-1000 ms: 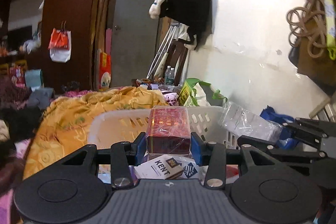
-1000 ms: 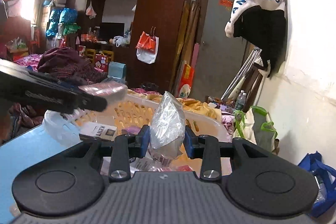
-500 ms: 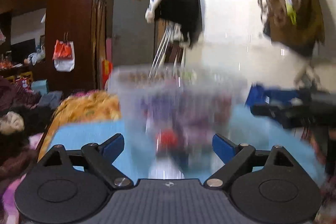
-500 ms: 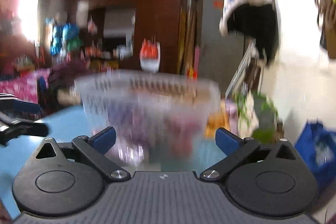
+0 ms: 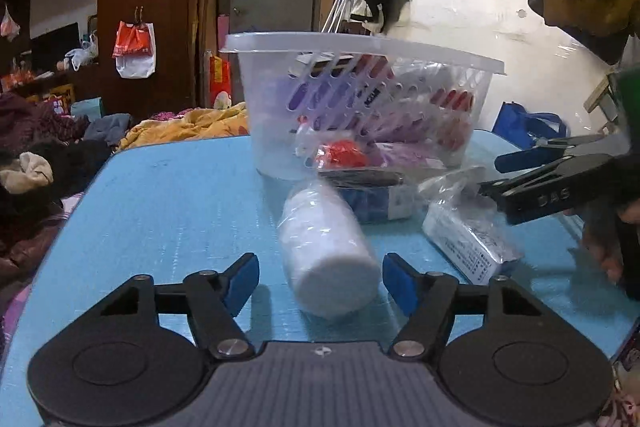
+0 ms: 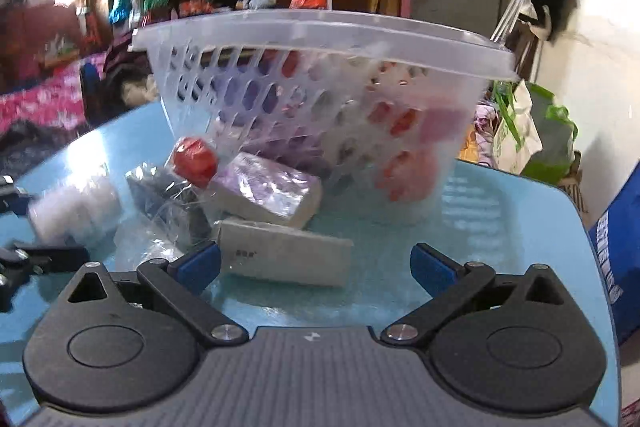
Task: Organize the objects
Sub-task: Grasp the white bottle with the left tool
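A translucent white basket [image 5: 280, 131] [image 6: 320, 27] stands on the blue table [image 5: 168, 195] with packets inside. In front of it lie a white roll in clear wrap [image 5: 326, 251], a red ball in a bag [image 6: 195, 158], a purple wrapped box [image 6: 266, 187], a flat white box [image 6: 284, 257] and a clear-wrapped packet [image 5: 468, 235]. My left gripper [image 5: 320, 281] is open, its fingers either side of the white roll's near end. My right gripper [image 6: 316, 263] is open and empty, low over the table with the flat white box between its fingers; it also shows in the left wrist view [image 5: 532, 175].
The table's edges fall off left [image 5: 80, 195] and right [image 6: 580, 211]. Clothes and bedding [image 5: 188, 123] are piled beyond the table. A green bag [image 6: 532, 135] and a blue bag [image 5: 528, 123] sit by the white wall.
Both grippers were shut over the basket, the left on a red box, the right on a clear packet. Both opened and dropped low to the table in front of the basket.
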`<state>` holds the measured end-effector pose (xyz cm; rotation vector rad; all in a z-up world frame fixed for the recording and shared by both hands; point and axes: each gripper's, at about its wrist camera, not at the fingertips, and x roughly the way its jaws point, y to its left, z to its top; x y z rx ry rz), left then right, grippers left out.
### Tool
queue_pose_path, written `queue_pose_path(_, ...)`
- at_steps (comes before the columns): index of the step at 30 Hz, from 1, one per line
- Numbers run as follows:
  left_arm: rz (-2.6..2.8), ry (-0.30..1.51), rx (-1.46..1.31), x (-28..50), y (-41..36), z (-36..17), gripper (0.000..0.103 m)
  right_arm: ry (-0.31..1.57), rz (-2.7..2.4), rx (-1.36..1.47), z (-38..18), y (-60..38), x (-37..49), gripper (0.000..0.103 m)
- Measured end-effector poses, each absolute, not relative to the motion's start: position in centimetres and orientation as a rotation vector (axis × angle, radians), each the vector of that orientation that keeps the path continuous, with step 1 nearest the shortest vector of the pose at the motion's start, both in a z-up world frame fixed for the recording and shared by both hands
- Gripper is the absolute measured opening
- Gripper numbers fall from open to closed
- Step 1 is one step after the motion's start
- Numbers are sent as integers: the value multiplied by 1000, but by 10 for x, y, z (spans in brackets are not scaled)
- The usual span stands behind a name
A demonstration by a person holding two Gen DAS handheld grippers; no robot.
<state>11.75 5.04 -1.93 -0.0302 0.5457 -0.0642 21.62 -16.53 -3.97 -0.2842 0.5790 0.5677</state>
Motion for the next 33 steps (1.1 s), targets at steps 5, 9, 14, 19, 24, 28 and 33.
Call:
queue_pose_path(5, -73, 556, -14, 120, 48, -21, 73, 598, 597, -235, -39, -175, 214, 89)
queue_pose_path(9, -52, 551, 4, 120, 44, -21, 73, 605, 611, -254, -40, -174, 210, 76)
queue_pose_path(14, -44, 540, 22, 120, 42, -21, 66, 610, 615, -234, -40, -169, 214, 77)
queue_pose_path(19, -67, 549, 42, 121, 40, -22, 64, 601, 615, -228, -40, -163, 216, 75)
queue_pose_path(24, -36, 506, 87, 115, 33, -22, 53, 551, 602, -239, -37, -163, 206, 69)
queue_pose_path(28, -40, 451, 56, 108, 40, -20, 52, 525, 594, -205, -35, -172, 202, 68)
queue_pose_path(33, -50, 416, 55, 104, 42, -18, 52, 472, 577, -159, -30, -188, 197, 66)
